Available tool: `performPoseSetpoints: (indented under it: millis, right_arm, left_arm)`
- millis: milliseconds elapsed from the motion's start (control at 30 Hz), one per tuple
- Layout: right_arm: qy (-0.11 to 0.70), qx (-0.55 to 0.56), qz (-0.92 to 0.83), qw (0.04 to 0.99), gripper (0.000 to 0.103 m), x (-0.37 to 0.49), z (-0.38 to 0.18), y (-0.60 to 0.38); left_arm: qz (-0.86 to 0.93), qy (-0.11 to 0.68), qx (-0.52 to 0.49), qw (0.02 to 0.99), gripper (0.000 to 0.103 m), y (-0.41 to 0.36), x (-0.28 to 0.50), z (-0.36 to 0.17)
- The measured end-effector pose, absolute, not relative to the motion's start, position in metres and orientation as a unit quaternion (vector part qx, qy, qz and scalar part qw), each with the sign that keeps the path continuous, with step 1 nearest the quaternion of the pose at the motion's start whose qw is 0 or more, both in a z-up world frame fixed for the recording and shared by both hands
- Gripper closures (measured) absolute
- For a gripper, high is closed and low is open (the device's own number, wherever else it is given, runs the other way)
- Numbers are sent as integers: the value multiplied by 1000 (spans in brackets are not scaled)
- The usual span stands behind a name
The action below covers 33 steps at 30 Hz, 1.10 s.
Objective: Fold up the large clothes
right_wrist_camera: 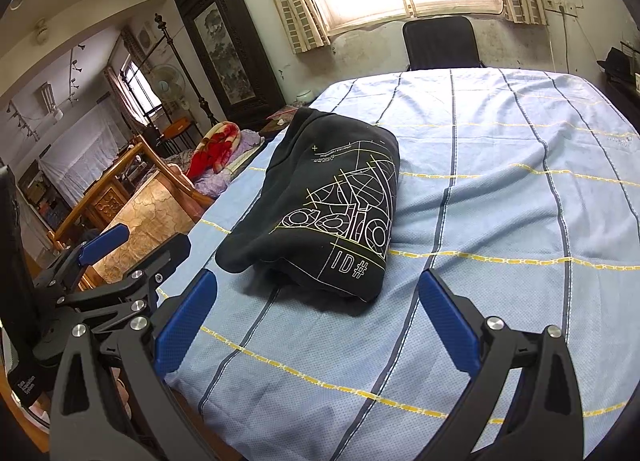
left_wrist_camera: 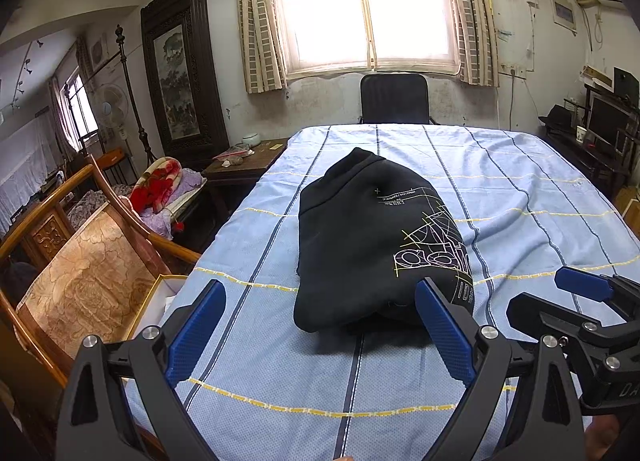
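A black garment (left_wrist_camera: 360,245) with white and yellow line print lies folded into a thick bundle on the blue striped cloth (left_wrist_camera: 520,197). My left gripper (left_wrist_camera: 320,313) is open just short of the bundle's near edge, holding nothing. Its right fingertip overlaps the bundle's near right corner in this view. The right gripper (left_wrist_camera: 560,301) shows at the right edge of the left wrist view. In the right wrist view the same garment (right_wrist_camera: 328,213) sits ahead and left, and my right gripper (right_wrist_camera: 318,301) is open and empty near its front edge. The left gripper (right_wrist_camera: 136,245) appears at the left.
The cloth (right_wrist_camera: 500,221) covers a large table. A black chair (left_wrist_camera: 394,99) stands at the far end under the window. A wooden armchair (left_wrist_camera: 80,261) and a dark side table (left_wrist_camera: 244,165) stand along the left; a shelf with a monitor (left_wrist_camera: 604,125) is at the right.
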State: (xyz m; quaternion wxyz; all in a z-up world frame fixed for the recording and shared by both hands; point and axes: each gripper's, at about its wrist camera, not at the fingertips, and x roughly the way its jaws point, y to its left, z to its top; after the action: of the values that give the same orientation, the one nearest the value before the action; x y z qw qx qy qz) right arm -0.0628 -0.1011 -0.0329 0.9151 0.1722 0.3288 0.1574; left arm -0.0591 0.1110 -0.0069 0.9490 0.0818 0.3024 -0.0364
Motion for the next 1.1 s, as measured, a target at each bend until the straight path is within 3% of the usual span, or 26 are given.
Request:
performPoseSetpoints:
  millis: [1100]
  right_arm:
    - [328,174,162,914,5,-63,-31,-102]
  left_arm:
    - [-36,301,83,949,4,111,-61,-8]
